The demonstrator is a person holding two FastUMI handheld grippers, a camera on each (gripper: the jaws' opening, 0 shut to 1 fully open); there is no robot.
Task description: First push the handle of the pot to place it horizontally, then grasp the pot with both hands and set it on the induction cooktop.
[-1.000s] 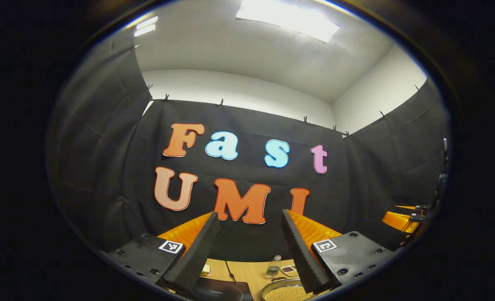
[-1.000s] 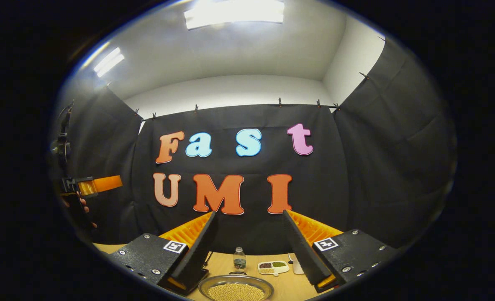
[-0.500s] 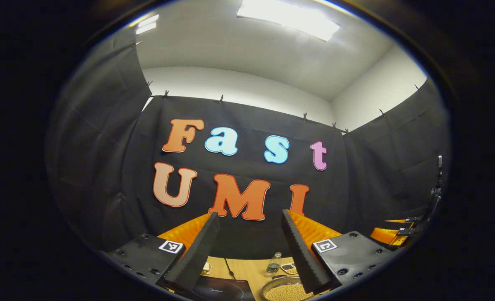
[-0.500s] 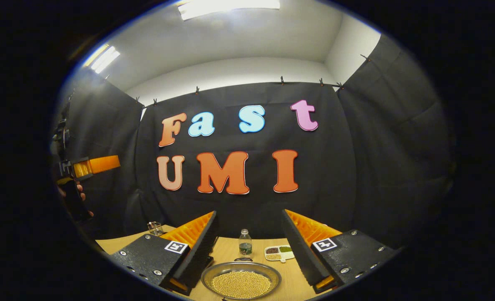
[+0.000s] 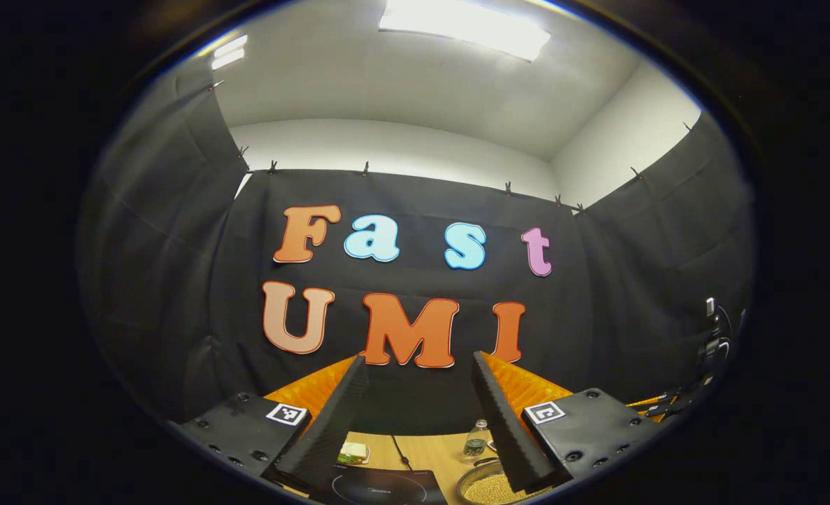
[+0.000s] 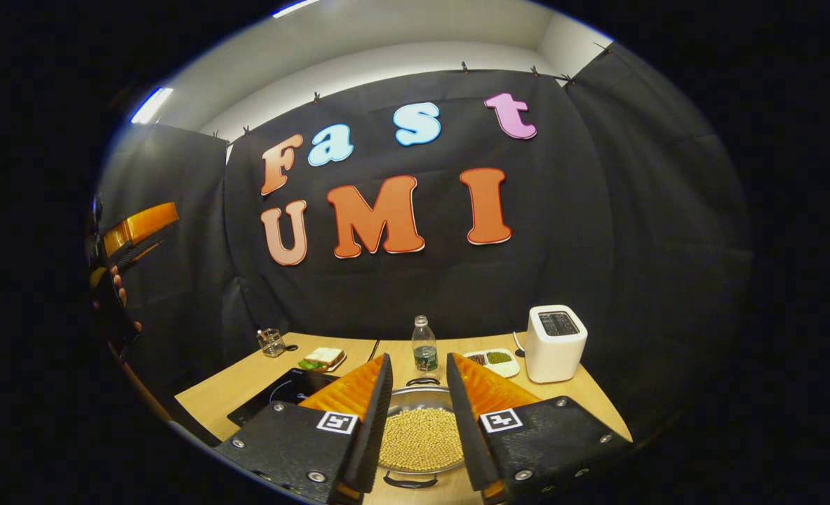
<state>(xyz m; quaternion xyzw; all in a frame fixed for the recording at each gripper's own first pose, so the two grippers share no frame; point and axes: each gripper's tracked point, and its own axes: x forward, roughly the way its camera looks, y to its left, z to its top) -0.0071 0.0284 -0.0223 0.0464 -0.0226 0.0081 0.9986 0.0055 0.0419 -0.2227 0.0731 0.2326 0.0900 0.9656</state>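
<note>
I'm bringing right claw (image 6: 418,421), gaping and empty, above pot (image 6: 420,438) of beans on table (image 6: 246,382), beside cooktop (image 6: 281,393). Left claw (image 5: 415,421) gaping, empty. I'm aiming for near handle (image 6: 409,482), nudging gently sideways.

Each gripper (image 6: 418,414) is showing black screw-studded blocks wearing square black-and-white tags, with ribbed orange plates backing its two fingers (image 6: 376,414).

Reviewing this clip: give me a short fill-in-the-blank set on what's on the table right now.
1. The pot is filled with small yellow ____.
2. The white toaster stands to the ____ of the water bottle in the right gripper view.
3. The induction cooktop has ____ standing on it.
4. The right hand-held gripper is open ____ the pot.

Missing words: beans; right; nothing; above
</note>
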